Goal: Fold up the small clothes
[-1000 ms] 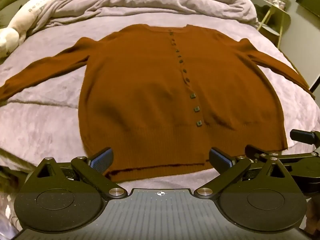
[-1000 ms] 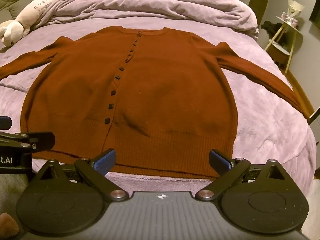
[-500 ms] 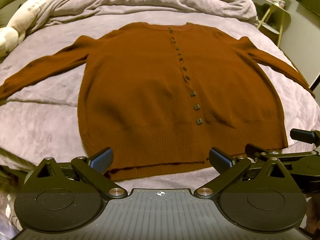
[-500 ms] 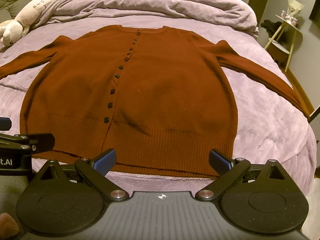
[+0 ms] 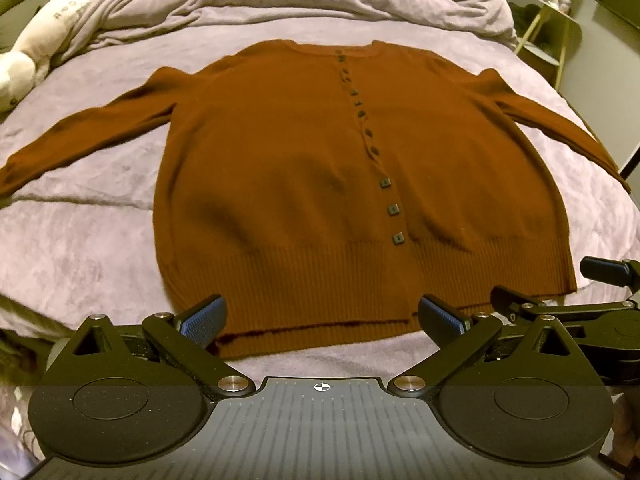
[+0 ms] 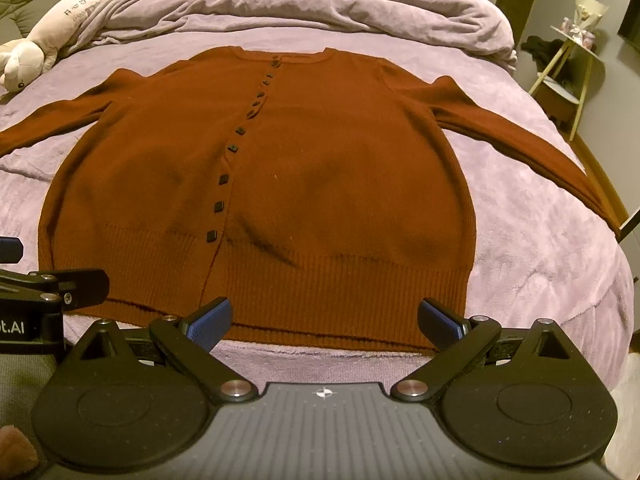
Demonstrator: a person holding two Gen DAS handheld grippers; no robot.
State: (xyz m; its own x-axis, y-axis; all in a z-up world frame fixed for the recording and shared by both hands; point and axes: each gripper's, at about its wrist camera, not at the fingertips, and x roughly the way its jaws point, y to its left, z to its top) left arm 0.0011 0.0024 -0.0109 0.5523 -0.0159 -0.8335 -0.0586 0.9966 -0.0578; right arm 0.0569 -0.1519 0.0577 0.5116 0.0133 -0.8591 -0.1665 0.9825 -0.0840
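A rust-brown buttoned cardigan lies flat, front up, on the lilac bedspread, both sleeves spread out to the sides; it also fills the right wrist view. Its ribbed hem faces me. My left gripper hovers open just short of the hem's left half, nothing between its blue pads. My right gripper hangs open before the hem's right half, empty too. Each gripper shows at the edge of the other's view: the right one, the left one.
A rumpled lilac duvet is heaped at the bed's head. A white plush toy lies at the far left. A small side table with a bouquet stands right of the bed. The bed's right edge drops off nearby.
Both views have drawn back and risen slightly, so the cardigan sits a little lower and fuller in frame. The cardigan has not moved and both grippers stay open.
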